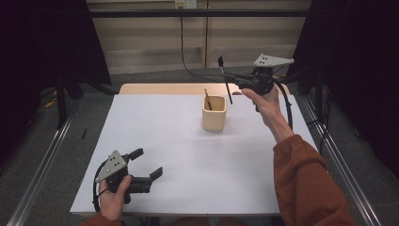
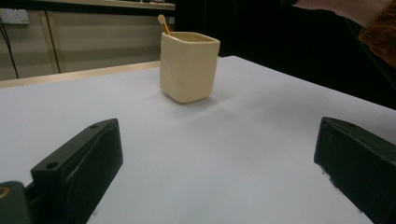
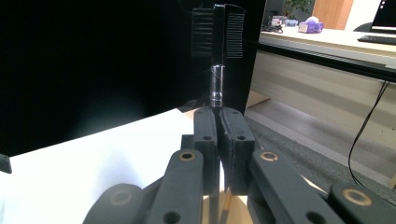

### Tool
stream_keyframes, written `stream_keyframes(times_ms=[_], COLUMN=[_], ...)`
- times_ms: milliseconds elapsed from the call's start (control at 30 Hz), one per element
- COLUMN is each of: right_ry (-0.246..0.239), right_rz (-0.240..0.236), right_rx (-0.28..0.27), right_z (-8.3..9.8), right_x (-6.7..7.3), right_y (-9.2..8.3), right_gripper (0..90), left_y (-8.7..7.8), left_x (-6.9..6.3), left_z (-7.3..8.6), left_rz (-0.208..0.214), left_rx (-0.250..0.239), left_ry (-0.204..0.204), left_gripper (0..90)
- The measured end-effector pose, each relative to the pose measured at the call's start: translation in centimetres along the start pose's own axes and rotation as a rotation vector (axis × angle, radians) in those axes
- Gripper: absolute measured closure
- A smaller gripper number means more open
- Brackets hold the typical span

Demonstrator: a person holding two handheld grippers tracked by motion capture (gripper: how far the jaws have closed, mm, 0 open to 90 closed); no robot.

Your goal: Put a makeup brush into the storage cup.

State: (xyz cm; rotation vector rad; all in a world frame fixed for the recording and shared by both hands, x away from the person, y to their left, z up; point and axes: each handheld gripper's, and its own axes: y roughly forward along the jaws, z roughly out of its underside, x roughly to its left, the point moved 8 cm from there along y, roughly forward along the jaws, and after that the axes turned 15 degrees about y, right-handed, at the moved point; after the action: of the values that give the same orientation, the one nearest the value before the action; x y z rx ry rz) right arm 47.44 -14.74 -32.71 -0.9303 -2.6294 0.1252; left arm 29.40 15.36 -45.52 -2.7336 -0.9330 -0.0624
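A cream square cup (image 1: 214, 114) stands on the white table (image 1: 179, 160), right of the middle toward the far edge, with a thin wooden stick (image 1: 207, 99) leaning in it. My right gripper (image 1: 228, 78) hangs in the air just above and right of the cup, shut on the thin handle of a black brush-and-comb tool (image 1: 221, 61). In the right gripper view the tool's head (image 3: 218, 32) stands up beyond the closed right gripper (image 3: 218, 117). My left gripper (image 1: 148, 163) rests near the table's front left, open and holding nothing. From the left gripper (image 2: 215, 163) the cup (image 2: 189, 67) and stick (image 2: 164, 24) lie ahead.
A wooden board (image 1: 160, 88) runs along the table's far edge. Metal rails (image 1: 42, 160) flank the table on both sides. A black cable (image 1: 186, 56) hangs down the back wall. An orange sleeve (image 1: 306, 183) crosses the table's right front.
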Motion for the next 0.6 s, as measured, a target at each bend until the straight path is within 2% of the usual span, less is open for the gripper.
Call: stream_keyframes(times_ms=[167,267,433,600], right_ry=[0.005,0.012,0.029,0.039], right_rz=[-0.004,0.01,0.046,0.052], right_rx=[0.002,0.001,-0.016,0.0], right_z=[0.1,0.1,-0.2,0.3], right_x=[0.3,0.2,-0.8,-1.3], right_y=[1.4,2.2,3.3,4.0], right_gripper=[85.6,85.5,85.6,85.6], left_y=[0.0,-0.1,0.0,-0.2], left_x=[0.1,0.1,0.0,0.1], left_z=[0.1,0.1,0.1,0.1], left_rz=[0.0,0.0,0.006,0.002], left_rx=[0.008,0.007,0.005,0.008], left_ry=[0.002,0.003,-0.003,0.001], left_gripper=[1.3,1.3,1.2,1.2])
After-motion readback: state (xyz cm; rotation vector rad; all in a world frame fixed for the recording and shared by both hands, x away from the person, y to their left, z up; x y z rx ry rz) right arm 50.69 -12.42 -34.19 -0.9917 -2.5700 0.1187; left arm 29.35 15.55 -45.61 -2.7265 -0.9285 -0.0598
